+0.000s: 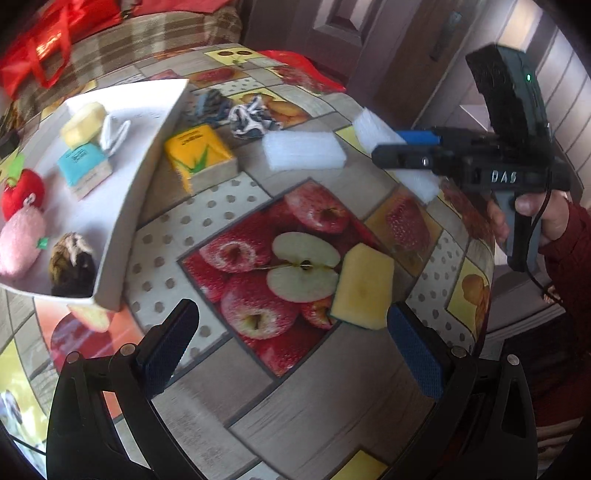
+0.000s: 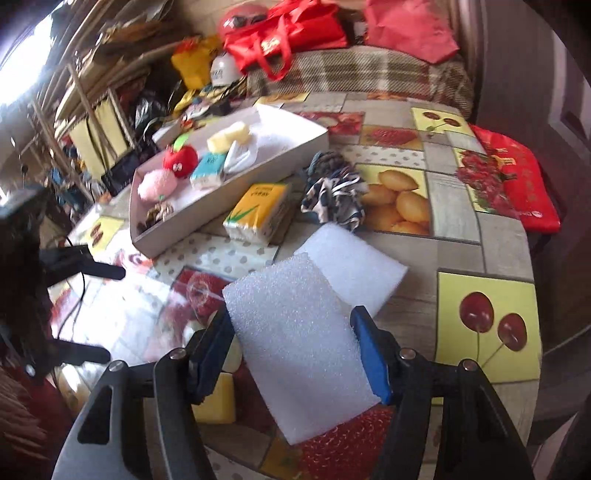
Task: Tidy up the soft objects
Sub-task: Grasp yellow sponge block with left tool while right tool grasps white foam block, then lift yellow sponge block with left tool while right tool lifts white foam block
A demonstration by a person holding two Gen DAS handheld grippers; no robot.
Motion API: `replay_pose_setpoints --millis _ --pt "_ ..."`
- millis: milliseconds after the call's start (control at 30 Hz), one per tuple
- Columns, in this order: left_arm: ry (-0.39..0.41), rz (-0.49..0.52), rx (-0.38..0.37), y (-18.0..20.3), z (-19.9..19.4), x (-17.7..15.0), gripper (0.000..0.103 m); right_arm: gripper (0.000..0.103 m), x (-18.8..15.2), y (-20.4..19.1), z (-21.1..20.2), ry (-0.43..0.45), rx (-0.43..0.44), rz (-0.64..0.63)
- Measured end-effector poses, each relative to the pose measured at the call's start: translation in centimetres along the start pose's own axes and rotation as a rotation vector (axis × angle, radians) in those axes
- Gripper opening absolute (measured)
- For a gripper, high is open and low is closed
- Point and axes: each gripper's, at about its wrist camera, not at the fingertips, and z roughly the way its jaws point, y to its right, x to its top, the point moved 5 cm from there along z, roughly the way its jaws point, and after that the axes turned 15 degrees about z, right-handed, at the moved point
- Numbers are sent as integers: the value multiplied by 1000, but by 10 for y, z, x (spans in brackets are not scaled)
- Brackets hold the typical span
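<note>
Fruit-print cloth covers the surface (image 1: 295, 406); a plaid sofa (image 2: 369, 74) with red bags (image 2: 288, 33) fills the upper frame in the right wrist view. The right tongs (image 2: 291, 354) are clamped on a white foam sheet (image 2: 295, 339) at lower centre, above the cloth. The left tongs (image 1: 291, 332) gape wide, empty, a yellow sponge (image 1: 364, 286) just beside the right finger. The white tray (image 1: 122, 221) at left holds plush toys; its near end is cut off and blurred.

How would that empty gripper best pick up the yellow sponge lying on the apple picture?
The yellow sponge lies flat, a thin slab. I'd bring the open left gripper down from above and close across its two long side edges near the middle, since the narrower width likely fits between the fingers.
</note>
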Motion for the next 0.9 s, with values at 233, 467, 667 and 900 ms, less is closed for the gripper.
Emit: replay_pose_setpoints --millis 233,467,667,900 --pt "-118 171 -52 48 66 24 63 65 -2 17 -48 117 4 125" --pt "-18 173 -9 49 40 33 38 65 16 14 -87 247 18 178" --pt "272 61 164 12 -75 50 38 65 53 -17 -121 413 111 209" --pt "537 -141 488 -70 -252 27 38 65 97 -86 -154 578 211 147"
